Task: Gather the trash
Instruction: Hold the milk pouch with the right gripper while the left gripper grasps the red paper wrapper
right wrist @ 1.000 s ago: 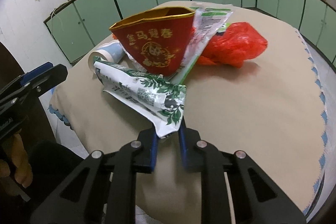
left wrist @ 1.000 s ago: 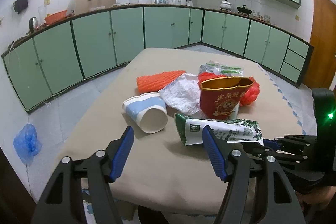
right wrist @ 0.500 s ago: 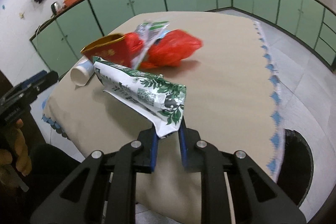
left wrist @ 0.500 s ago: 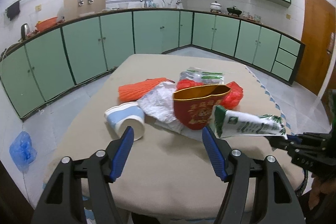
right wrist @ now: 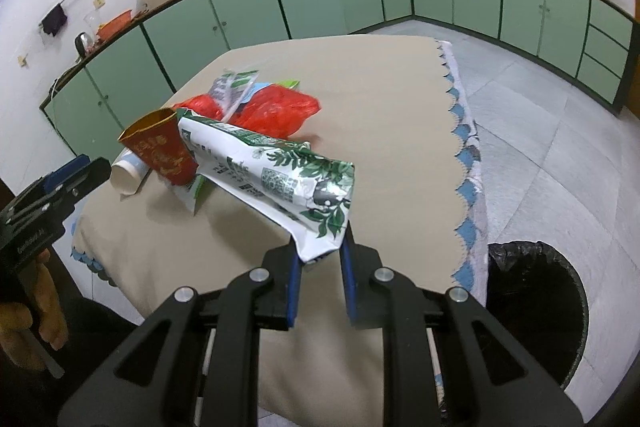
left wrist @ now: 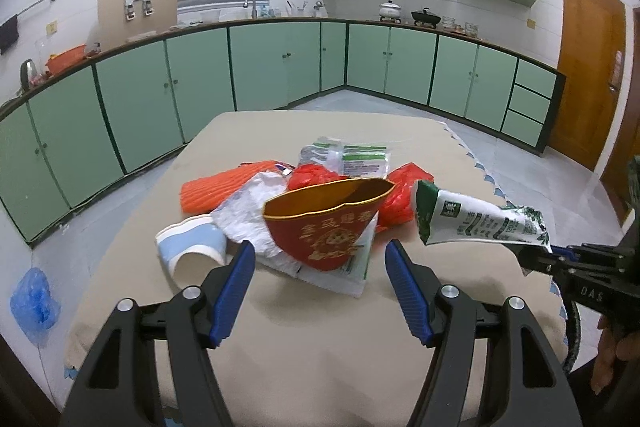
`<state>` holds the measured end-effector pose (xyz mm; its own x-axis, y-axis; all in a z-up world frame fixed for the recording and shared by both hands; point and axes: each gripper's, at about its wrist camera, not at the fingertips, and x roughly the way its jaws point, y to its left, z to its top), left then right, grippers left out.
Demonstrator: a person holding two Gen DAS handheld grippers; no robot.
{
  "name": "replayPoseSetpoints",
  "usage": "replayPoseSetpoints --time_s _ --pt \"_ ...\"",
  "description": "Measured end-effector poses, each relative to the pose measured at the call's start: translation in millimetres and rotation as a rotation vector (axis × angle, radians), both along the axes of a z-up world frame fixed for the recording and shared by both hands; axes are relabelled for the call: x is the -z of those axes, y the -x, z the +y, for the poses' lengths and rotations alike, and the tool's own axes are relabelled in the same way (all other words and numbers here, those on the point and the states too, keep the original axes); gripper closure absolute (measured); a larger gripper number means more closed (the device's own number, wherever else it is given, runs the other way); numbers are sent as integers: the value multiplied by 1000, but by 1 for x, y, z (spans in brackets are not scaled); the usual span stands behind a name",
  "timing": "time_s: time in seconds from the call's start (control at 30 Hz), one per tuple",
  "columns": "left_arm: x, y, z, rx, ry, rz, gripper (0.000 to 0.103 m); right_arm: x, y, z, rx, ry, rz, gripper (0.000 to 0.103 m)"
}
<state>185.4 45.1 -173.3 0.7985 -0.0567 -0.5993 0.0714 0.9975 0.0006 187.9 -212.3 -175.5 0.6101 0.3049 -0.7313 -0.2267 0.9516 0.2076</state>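
Above the table [right wrist: 400, 131], right gripper [right wrist: 320, 259] clamped on green-and-white wrapper [right wrist: 272, 183]; left gripper [left wrist: 320, 279] wide, empty.

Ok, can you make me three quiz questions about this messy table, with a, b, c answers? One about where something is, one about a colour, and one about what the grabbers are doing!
1. Where is the bin?
a) on the table
b) on the floor beside the table
c) on the kitchen counter

2. What colour is the paper cup lying on its side?
a) blue and white
b) green
c) black

3. What is the right gripper doing?
a) hanging open with nothing in it
b) gripping the red box
c) pinching the green-and-white wrapper

Answers:
1 b, the black-lined bin stands on the floor tiles past the table's edge.
2 a, pale blue with white bands.
3 c, the wrapper's end sits between its blue pads, lifted clear of the table.
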Motion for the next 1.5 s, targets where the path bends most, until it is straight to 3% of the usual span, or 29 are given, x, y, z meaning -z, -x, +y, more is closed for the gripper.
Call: replayPoseSetpoints --time_s 0.43,1.03,1.5 --pt "1 -32 -5 6 -18 4 36 3 -16 -17 27 -7 0 86" --pt "-11 -38 14 -43 12 -20 36 8 -17 -14 14 -14 13 86" --pt "1 -43 12 -42 26 23 37 9 -16 -11 11 -11 16 86"
